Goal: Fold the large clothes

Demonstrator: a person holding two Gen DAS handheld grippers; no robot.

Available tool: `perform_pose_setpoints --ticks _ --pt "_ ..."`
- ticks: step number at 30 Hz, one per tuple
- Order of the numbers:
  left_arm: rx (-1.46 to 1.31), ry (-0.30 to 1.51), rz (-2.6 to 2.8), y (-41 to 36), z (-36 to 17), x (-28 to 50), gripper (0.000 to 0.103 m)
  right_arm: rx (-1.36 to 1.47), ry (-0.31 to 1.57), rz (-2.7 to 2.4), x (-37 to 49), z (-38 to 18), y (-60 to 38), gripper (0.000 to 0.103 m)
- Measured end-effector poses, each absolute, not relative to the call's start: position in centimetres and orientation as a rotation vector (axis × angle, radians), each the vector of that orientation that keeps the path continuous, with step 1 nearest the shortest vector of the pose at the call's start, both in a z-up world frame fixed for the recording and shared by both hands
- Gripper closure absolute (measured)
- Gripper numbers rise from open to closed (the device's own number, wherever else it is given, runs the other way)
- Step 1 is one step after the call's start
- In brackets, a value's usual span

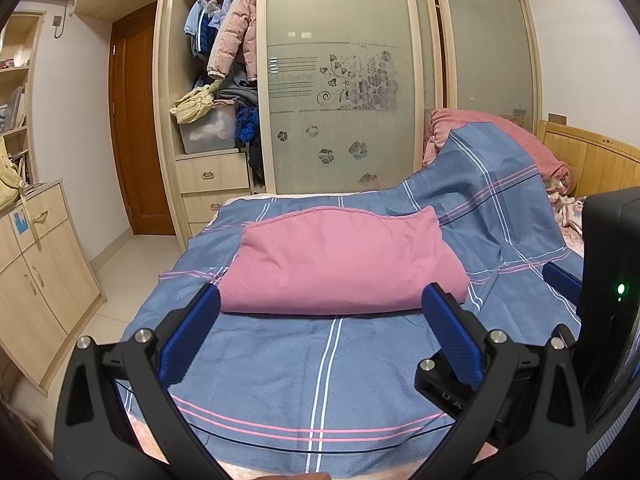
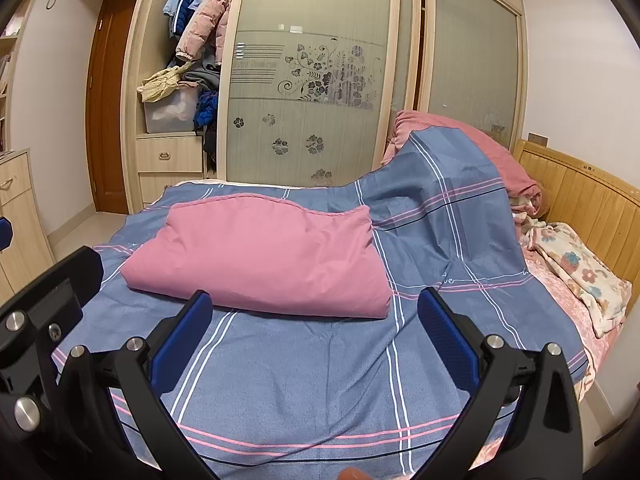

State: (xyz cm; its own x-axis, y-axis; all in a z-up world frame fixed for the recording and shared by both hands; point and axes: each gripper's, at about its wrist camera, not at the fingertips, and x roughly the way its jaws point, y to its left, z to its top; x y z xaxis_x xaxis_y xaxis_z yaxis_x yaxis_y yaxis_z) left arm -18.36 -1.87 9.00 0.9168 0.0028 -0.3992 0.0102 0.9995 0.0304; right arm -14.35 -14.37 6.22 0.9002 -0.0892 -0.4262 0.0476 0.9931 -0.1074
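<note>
Jaws wide open on left gripper and right gripper, holding nothing. Poised just short of folded pink quilt on blue striped sheet.

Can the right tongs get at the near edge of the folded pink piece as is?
Probably yes. The right tongs stand open, facing the folded pink piece, with only bare blue plaid sheet between. Nothing blocks that edge.

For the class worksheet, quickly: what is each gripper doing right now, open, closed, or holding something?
Left gripper: open, holding nothing, short of the folded pink quilt.
Right gripper: open, holding nothing, over the blue plaid sheet.
</note>
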Motion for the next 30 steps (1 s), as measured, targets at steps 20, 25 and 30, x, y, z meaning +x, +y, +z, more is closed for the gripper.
perform_pose_setpoints --ticks 20,25,30 --pt "0.027 0.435 -0.006 -2.0 8.6 -17.7 0.002 -0.100 0.454 -0.074 -14.0 5.9 -14.7 0.001" --pt "0.021 0.442 -0.007 -1.8 8.3 -17.3 0.002 -0.101 0.458 -0.072 -13.9 5.8 -14.7 0.001" --pt "0.021 0.443 -0.010 -1.8 8.1 -17.2 0.002 -0.099 0.464 -0.070 -13.6 5.5 -15.0 0.001"
